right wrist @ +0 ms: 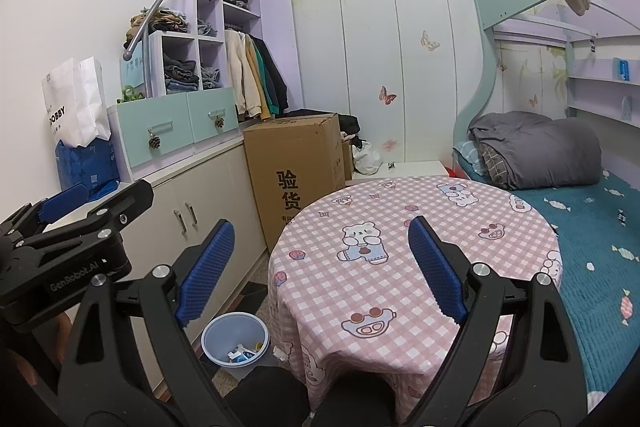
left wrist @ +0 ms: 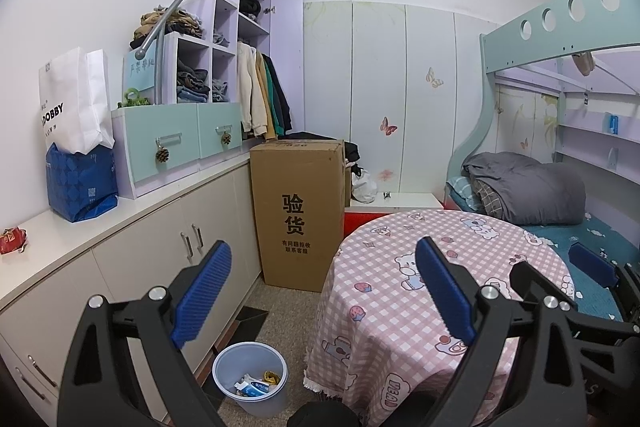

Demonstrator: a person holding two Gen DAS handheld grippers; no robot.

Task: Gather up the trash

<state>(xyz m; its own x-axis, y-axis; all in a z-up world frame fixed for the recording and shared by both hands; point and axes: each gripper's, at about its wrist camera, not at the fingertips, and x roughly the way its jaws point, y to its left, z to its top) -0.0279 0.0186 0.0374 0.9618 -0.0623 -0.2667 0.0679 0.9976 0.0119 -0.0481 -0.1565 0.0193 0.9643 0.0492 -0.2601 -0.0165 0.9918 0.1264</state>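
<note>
On the far left, a red wrapper [left wrist: 12,241] lies on the cabinet worktop [left wrist: 132,211], likely trash to collect. Right of it, on the floor, stands the pale blue waste bin [left wrist: 250,379], already holding wrappers. The round worktop [right wrist: 420,247] with its pink checked cloth looks bare. I judge this a scanning step with nothing picked up: next comes a swing left toward the wrapper. The left hand-held gripper [left wrist: 320,291] gapes wide and empty, tipped slightly downward; the right hand-held gripper [right wrist: 320,267] alongside is equally wide and empty, in the same pose.
</note>
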